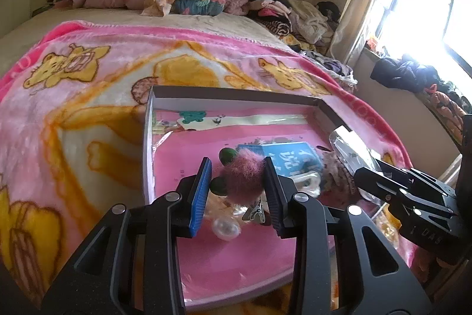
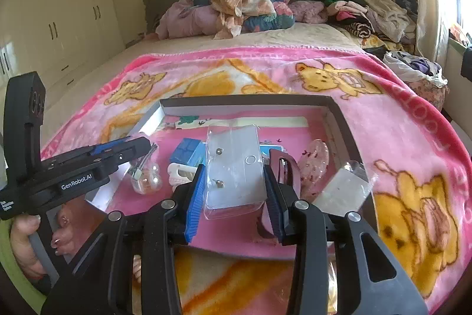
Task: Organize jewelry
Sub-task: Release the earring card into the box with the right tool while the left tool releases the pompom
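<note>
A shallow grey-rimmed box (image 1: pixel 236 96) with a pink lining lies on the pink bear blanket. Above it, my left gripper (image 1: pixel 238 167) is shut on a clear packet with a pink fuzzy pom-pom hair clip (image 1: pixel 244 176). The clip's metal part (image 1: pixel 253 211) and a clear bead hang below the pads. My right gripper (image 2: pixel 235 171) is shut on a clear packet of stud earrings on a white card (image 2: pixel 236 167), held upright over the box (image 2: pixel 250 100). The left gripper (image 2: pixel 147 143) appears at the left of the right wrist view, and the right gripper (image 1: pixel 362 170) at the right of the left wrist view.
In the box lie a blue box (image 2: pixel 188 152), a white claw clip (image 2: pixel 180 173), a pink translucent clip (image 2: pixel 314 164) and a dark maroon piece (image 2: pixel 283 167). Another clear packet (image 2: pixel 345 188) rests on the right rim. A hand (image 2: pixel 29 238) grips the left handle. Clothes are piled at the headboard.
</note>
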The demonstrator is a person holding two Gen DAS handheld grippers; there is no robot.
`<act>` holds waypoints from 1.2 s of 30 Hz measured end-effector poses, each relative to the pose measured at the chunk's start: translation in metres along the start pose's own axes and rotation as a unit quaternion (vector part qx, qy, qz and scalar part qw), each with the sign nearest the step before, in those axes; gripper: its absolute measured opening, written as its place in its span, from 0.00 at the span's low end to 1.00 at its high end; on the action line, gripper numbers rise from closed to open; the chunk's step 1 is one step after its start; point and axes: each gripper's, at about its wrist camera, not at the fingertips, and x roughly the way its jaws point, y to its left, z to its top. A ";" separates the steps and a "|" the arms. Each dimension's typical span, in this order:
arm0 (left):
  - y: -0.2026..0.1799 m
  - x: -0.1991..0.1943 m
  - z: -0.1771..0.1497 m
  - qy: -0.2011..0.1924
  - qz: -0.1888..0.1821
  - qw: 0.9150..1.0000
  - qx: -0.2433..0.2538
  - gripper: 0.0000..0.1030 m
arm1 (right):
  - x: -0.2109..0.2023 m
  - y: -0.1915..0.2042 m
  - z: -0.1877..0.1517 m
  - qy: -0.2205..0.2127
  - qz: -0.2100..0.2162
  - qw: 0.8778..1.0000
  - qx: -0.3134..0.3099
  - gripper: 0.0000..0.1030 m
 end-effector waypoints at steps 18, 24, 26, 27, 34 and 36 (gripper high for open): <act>0.009 0.019 0.003 0.016 0.013 1.000 -0.007 0.30 | 0.030 0.010 -0.018 0.031 0.027 0.999 -0.005 0.39; 0.008 0.019 0.001 0.017 0.016 1.000 -0.003 0.39 | 0.022 0.010 -0.023 0.028 0.033 0.999 -0.006 0.44; 0.006 0.017 0.000 0.014 0.015 1.000 -0.001 0.41 | 0.017 0.009 -0.024 0.024 0.036 0.999 -0.001 0.46; 0.005 0.016 -0.001 0.013 0.015 1.000 0.000 0.42 | 0.014 0.008 -0.024 0.021 0.037 0.999 0.001 0.46; -0.005 0.001 -0.002 -0.002 0.010 1.000 0.010 0.52 | -0.011 0.002 -0.029 0.003 0.037 0.999 0.018 0.51; -0.008 -0.004 -0.004 -0.004 0.010 1.000 0.013 0.56 | -0.018 0.000 -0.032 0.001 0.036 0.999 0.024 0.53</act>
